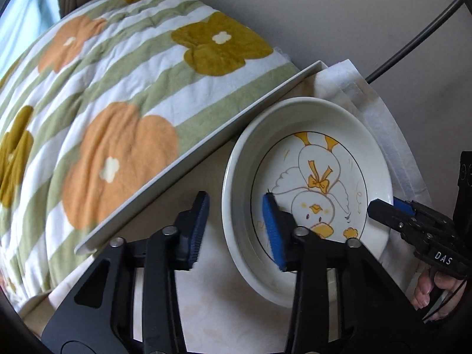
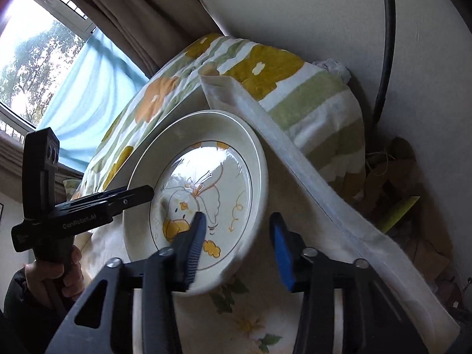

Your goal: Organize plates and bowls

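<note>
A cream deep plate (image 1: 324, 135) with a yellow duck drawing lies on the cloth-covered table; it also shows in the right wrist view (image 2: 224, 135). My left gripper (image 1: 236, 227) is open and straddles the plate's near-left rim, one pad inside, one outside. My right gripper (image 2: 239, 244) is open and straddles the opposite rim, left finger over the plate's inside, right finger outside. Each gripper shows in the other's view, the right one (image 1: 383, 209) at the plate's right edge and the left one (image 2: 138, 196) at its left edge.
A white tray wall (image 1: 206, 159) stands along the table's left side. Behind it lies a striped flowered quilt (image 1: 103, 88). A folded white cloth (image 2: 309, 177) runs past the plate's far side. A dark cable (image 2: 386, 44) hangs by the wall.
</note>
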Action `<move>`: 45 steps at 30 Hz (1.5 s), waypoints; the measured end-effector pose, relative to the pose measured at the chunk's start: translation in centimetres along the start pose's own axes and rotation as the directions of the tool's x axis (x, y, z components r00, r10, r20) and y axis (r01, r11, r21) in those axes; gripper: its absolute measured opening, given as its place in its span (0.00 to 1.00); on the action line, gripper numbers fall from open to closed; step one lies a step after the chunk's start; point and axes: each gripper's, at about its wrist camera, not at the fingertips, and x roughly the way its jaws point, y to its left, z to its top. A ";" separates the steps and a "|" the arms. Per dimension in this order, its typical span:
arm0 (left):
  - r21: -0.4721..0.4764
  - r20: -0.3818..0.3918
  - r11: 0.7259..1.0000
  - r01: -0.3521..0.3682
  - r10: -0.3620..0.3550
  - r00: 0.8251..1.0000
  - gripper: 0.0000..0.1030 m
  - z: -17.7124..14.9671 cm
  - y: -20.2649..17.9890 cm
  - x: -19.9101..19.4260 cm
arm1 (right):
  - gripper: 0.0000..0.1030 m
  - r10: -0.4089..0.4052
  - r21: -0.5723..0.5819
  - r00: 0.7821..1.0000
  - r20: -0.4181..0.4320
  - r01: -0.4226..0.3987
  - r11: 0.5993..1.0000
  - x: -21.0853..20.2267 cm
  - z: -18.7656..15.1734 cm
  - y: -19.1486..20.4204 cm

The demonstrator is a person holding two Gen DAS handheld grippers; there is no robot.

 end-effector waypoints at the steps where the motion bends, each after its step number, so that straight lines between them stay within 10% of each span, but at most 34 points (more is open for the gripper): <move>1: 0.002 -0.007 1.000 0.009 -0.009 1.000 0.14 0.1 0.0 0.2 | 0.29 0.000 0.007 1.000 0.002 0.000 1.000 0.1 0.0 -0.1; 14: 0.016 0.027 1.000 -0.021 0.020 0.999 0.14 0.1 -1.1 -1.1 | 0.19 -0.007 0.025 1.000 0.003 0.007 1.000 0.2 0.5 -0.6; 25: -0.081 0.146 0.995 -0.057 0.069 0.987 0.14 -3.3 -3.4 -11.0 | 0.19 0.035 -0.161 0.999 0.015 -0.032 0.986 -6.0 1.7 3.1; 45: -0.445 0.208 0.882 -0.156 0.271 0.940 0.14 -27.9 -3.4 -25.6 | 0.19 0.175 -0.451 0.969 -0.174 -0.236 0.861 -11.9 -11.6 14.4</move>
